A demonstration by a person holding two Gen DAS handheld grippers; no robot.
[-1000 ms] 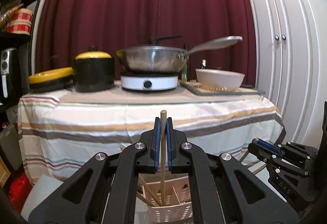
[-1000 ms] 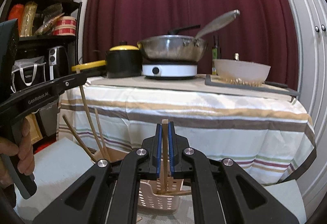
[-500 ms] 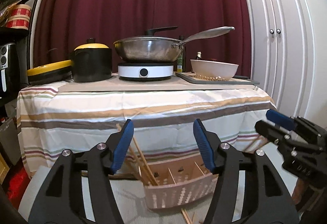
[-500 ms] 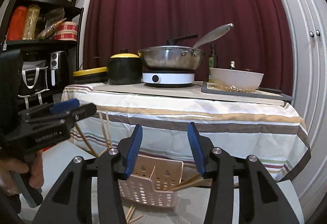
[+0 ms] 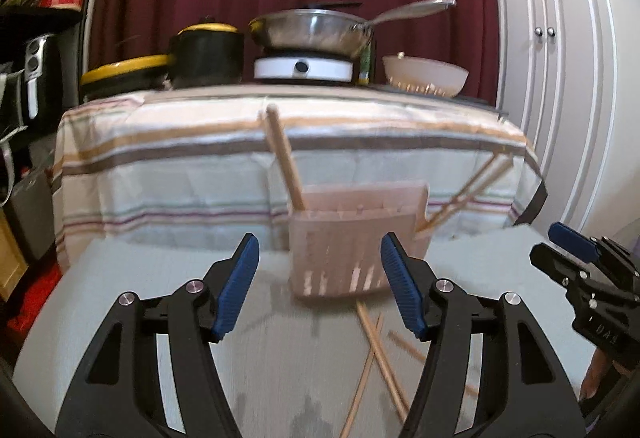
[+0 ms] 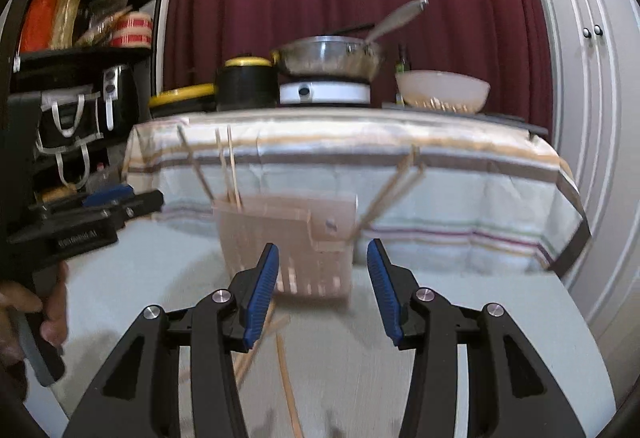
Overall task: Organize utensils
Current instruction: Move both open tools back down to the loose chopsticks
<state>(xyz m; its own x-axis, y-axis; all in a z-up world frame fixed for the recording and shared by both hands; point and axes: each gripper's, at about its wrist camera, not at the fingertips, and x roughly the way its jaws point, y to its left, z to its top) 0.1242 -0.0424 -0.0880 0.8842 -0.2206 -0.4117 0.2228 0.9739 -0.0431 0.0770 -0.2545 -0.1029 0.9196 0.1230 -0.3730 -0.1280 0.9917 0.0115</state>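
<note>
A pale pink perforated utensil basket [image 5: 356,238] stands on a light grey surface, also in the right wrist view [image 6: 288,238]. Wooden chopsticks lean out of its left end [image 5: 284,162] and right end [image 5: 468,190]. Several loose chopsticks [image 5: 376,358] lie on the surface in front of it, also in the right wrist view [image 6: 280,362]. My left gripper [image 5: 320,282] is open and empty just before the basket. My right gripper [image 6: 322,290] is open and empty too, and it shows at the right in the left wrist view [image 5: 576,258].
Behind the basket stands a table with a striped cloth [image 5: 180,158] bearing a black pot [image 5: 206,54], a steel pan on a white hotplate [image 5: 308,38] and a white bowl [image 5: 424,78]. Dark shelves [image 6: 72,78] are left, white cupboard doors [image 5: 560,78] right.
Both grippers opened and let go of a chopstick each into the basket, then drew back and tilted down. Loose chopsticks on the surface have come into view.
</note>
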